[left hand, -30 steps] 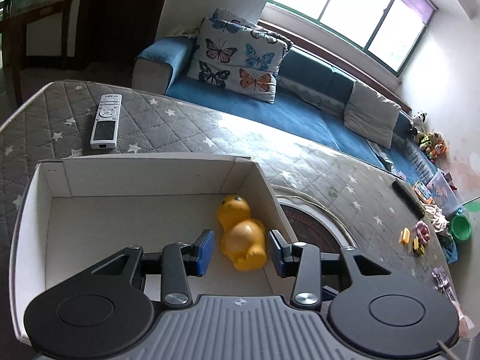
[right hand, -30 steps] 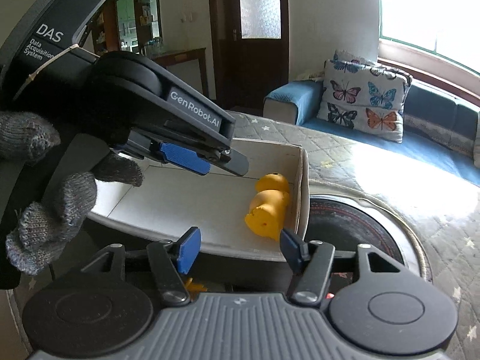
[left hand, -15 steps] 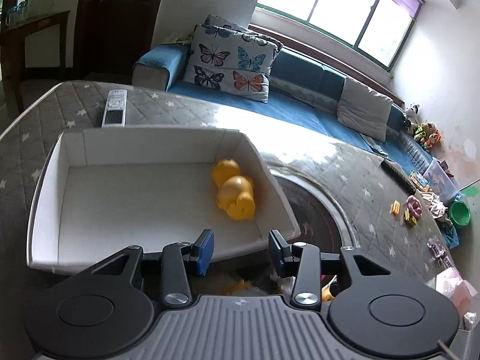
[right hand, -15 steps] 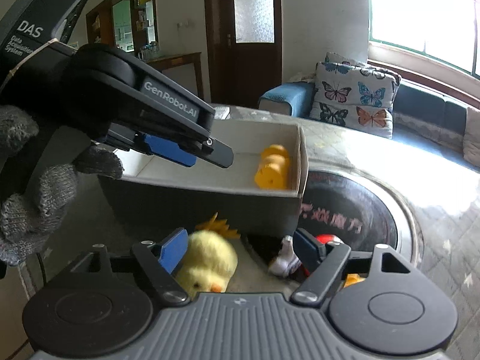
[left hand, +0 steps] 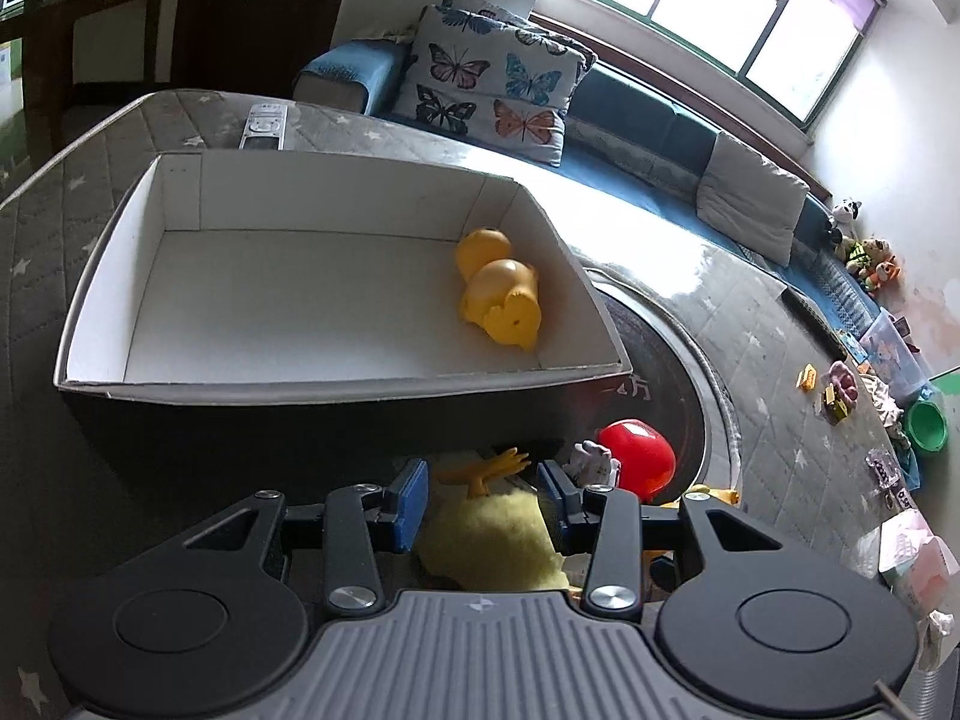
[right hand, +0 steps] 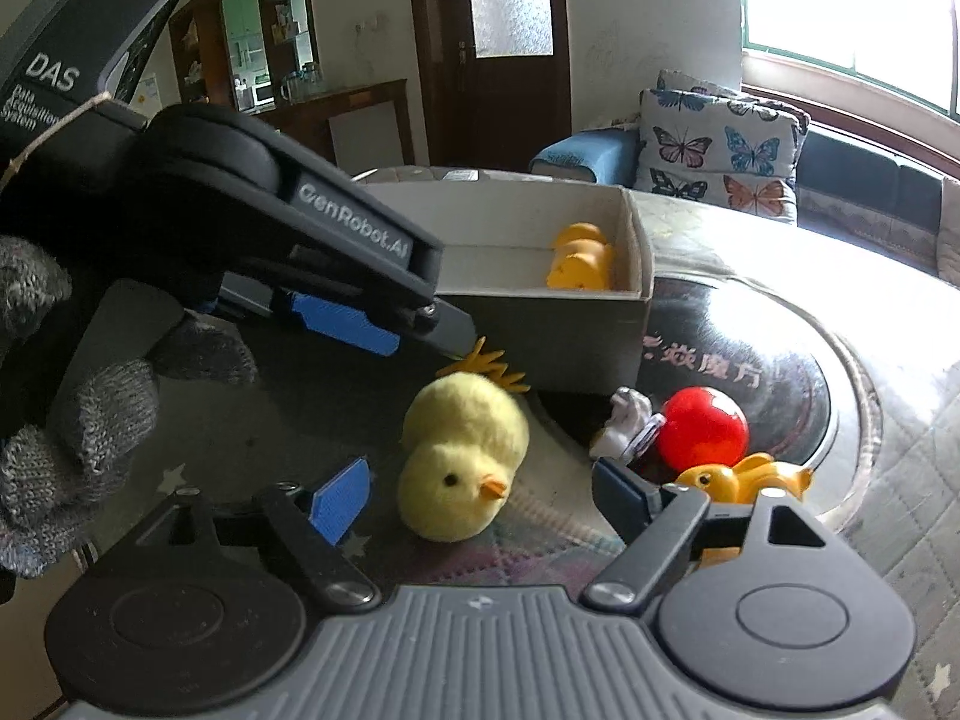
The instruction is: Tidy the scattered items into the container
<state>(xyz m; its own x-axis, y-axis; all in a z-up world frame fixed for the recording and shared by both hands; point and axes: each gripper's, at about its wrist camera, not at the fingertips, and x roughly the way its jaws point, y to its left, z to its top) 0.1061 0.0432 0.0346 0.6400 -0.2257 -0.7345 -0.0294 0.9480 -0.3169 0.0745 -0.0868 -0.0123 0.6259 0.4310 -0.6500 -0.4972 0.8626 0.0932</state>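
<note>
With your right tongs [right hand: 480,495] opening around the plush chick [right hand: 462,456] and left tongs [left hand: 483,495] spread above it, they could collide.

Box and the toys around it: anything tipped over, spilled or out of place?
Nothing spilled or damaged. The orange duck lies on its side inside the box. The plush chick, red ball and small orange toy sit outside, in front of the box.

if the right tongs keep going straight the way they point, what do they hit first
Most likely the plush chick. It lies on the table directly between the right tongs' opening jaws, untouched so far. The red ball and the box sit further off; exact depth is hard to judge through the fisheye.
</note>
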